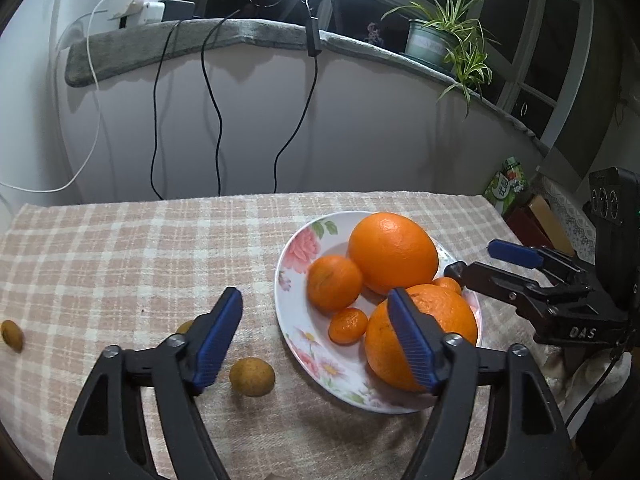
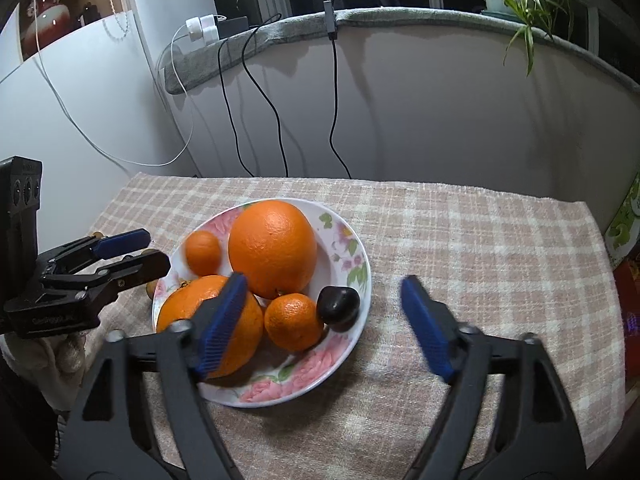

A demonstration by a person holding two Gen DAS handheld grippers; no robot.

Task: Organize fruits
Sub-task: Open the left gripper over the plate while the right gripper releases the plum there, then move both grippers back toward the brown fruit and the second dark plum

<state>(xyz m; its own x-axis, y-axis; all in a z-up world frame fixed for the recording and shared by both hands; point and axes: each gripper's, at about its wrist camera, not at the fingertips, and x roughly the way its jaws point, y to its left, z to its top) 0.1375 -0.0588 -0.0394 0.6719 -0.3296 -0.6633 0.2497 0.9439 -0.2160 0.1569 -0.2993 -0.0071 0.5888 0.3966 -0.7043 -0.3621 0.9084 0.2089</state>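
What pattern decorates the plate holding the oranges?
Pink flowers with green leaves on white, around the plate rim; clearest in the right wrist view.

A home is shown: a checked cloth (image 2: 460, 240) is spread over the surface, a potted plant (image 1: 444, 36) is kept on the windowsill, and chargers (image 1: 138, 4) are plugged in there.

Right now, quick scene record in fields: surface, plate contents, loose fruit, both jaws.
surface: checked cloth over the table
plate: floral plate left of centre in the right wrist view
on plate: large orange, second large orange, mandarins, one dark fruit
loose fruit: small brown fruit on the cloth left of the plate, another at the far left edge
left gripper: jaws open, nothing between them
right gripper: jaws open, nothing gripped
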